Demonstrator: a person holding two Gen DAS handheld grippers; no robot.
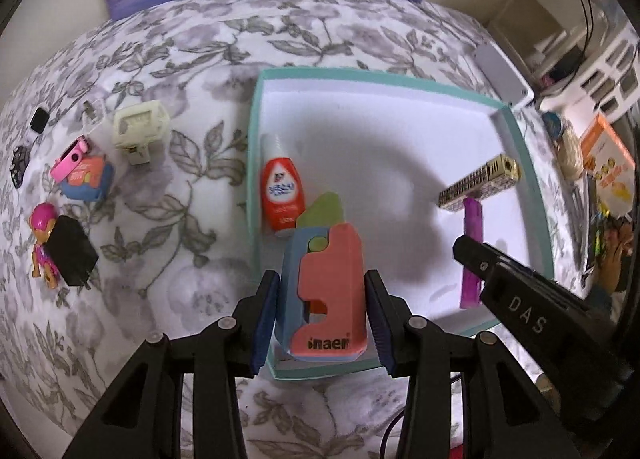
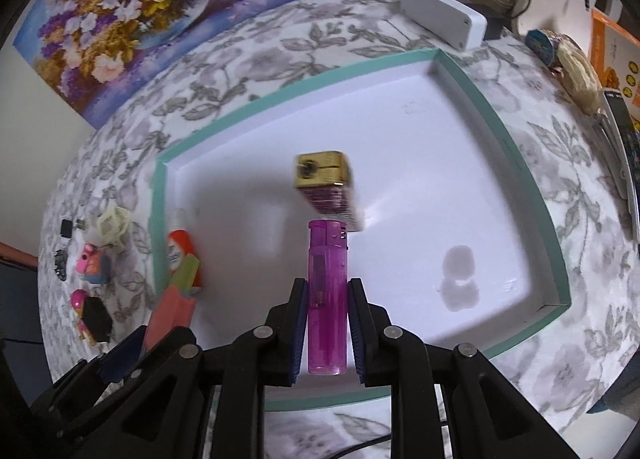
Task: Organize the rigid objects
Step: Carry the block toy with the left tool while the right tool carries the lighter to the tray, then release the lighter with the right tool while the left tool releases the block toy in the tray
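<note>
A white tray with a teal rim (image 1: 256, 163) (image 2: 160, 195) lies on the floral cloth. My left gripper (image 1: 325, 321) is shut on a pink, blue and green toy cutter (image 1: 328, 291) (image 2: 172, 303) over the tray's near left corner. Beside it in the tray lies a red and white bottle (image 1: 281, 191) (image 2: 182, 251). My right gripper (image 2: 327, 333) is shut on a purple lighter (image 2: 326, 299) (image 1: 471, 259) above the tray floor. A gold and purple box (image 2: 326, 183) (image 1: 478, 181) rests in the tray just beyond the lighter.
Left of the tray lie a cream plastic piece (image 1: 138, 129), a pink and blue toy (image 1: 82, 171), a pink figure (image 1: 42, 243) with a black block (image 1: 72, 255), and small black bits. A white box (image 2: 442, 19) sits behind the tray. Packets crowd the right edge (image 2: 576, 71).
</note>
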